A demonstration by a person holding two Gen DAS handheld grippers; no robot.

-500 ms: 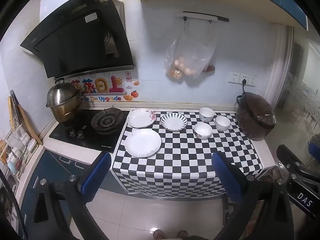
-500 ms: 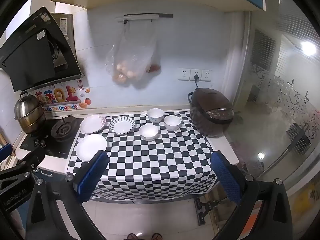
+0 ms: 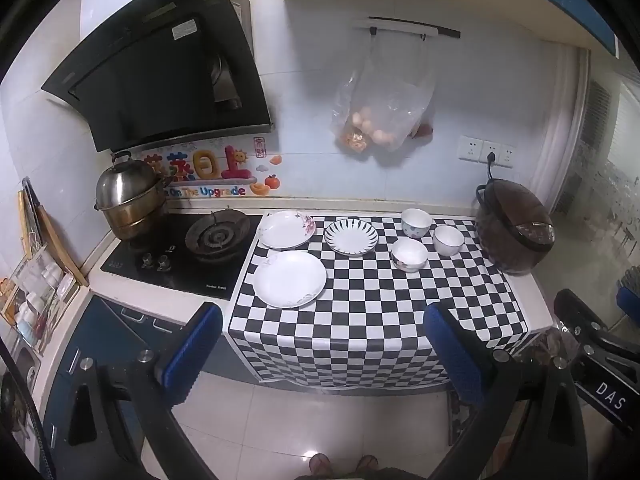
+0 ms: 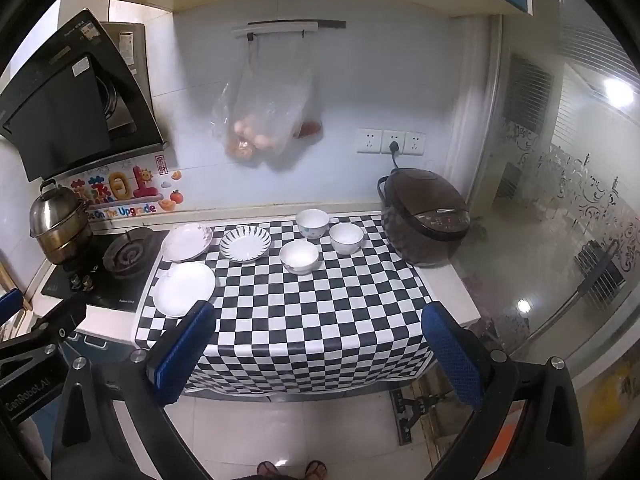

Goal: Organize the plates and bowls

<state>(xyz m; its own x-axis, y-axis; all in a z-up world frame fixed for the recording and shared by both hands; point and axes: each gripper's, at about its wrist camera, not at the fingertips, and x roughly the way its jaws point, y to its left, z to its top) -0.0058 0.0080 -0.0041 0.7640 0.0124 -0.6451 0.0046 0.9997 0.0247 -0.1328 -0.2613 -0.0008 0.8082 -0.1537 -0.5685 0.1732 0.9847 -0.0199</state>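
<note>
Three plates lie on the checkered cloth (image 3: 372, 312): a plain white plate (image 3: 289, 278) in front, a floral plate (image 3: 285, 229) behind it, and a striped plate (image 3: 351, 237) to the right. Three white bowls (image 3: 409, 254) (image 3: 416, 222) (image 3: 448, 239) stand further right. In the right wrist view they show as plates (image 4: 184, 288) (image 4: 186, 241) (image 4: 245, 243) and bowls (image 4: 299, 256) (image 4: 312, 223) (image 4: 346, 237). My left gripper (image 3: 322, 344) and right gripper (image 4: 320, 350) are both open and empty, held back from the counter's front edge, above the floor.
A brown rice cooker (image 3: 514, 232) stands at the counter's right end. A gas hob (image 3: 182, 254) with a steel steamer pot (image 3: 128, 202) is on the left, under a black hood (image 3: 160, 80). A plastic bag of eggs (image 3: 380, 116) hangs on the wall.
</note>
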